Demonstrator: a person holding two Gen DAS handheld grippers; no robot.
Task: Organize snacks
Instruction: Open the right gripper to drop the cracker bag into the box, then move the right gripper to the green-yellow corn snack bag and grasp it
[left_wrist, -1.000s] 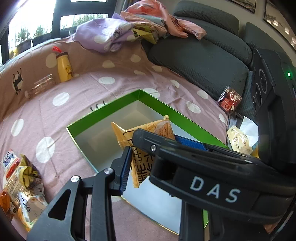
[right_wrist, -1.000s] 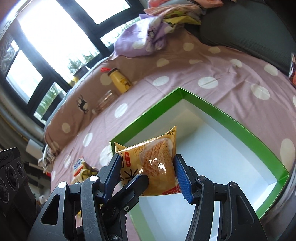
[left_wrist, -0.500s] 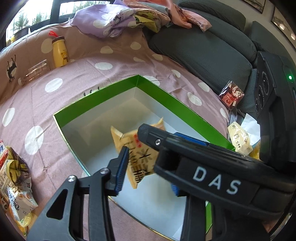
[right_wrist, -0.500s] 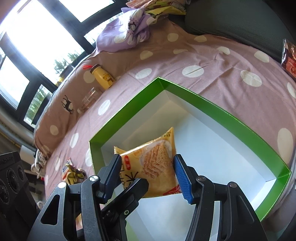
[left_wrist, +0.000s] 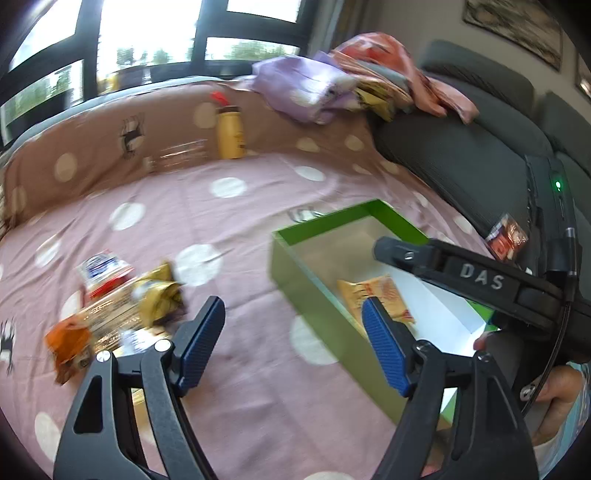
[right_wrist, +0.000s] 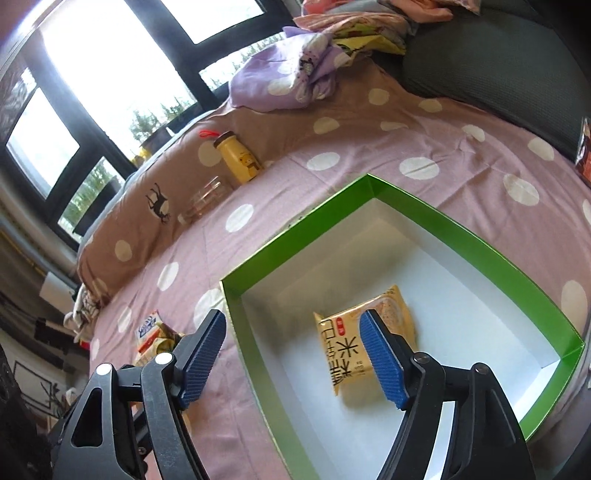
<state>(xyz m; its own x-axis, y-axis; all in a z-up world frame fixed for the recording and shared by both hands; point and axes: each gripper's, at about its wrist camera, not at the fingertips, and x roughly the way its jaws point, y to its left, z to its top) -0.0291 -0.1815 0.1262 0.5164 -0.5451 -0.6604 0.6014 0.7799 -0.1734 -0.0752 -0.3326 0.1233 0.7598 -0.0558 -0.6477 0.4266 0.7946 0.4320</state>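
A pink polka-dot bedspread (right_wrist: 332, 192) covers the bed under dark-framed windows, a grey sofa at the upper right. One yellow snack packet (right_wrist: 354, 343) lies flat in the green box (right_wrist: 480, 236), lower centre of the right view. My left gripper (left_wrist: 291, 339) and right gripper (right_wrist: 291, 350) have jaws opening wide, empty. The pile of snacks (left_wrist: 122, 302) at lower left awaits: barely started, I judge.

"DAS" in white on right gripper (left_wrist: 480, 275); black Chinese chars on snack packet (right_wrist: 354, 354), unreadable.
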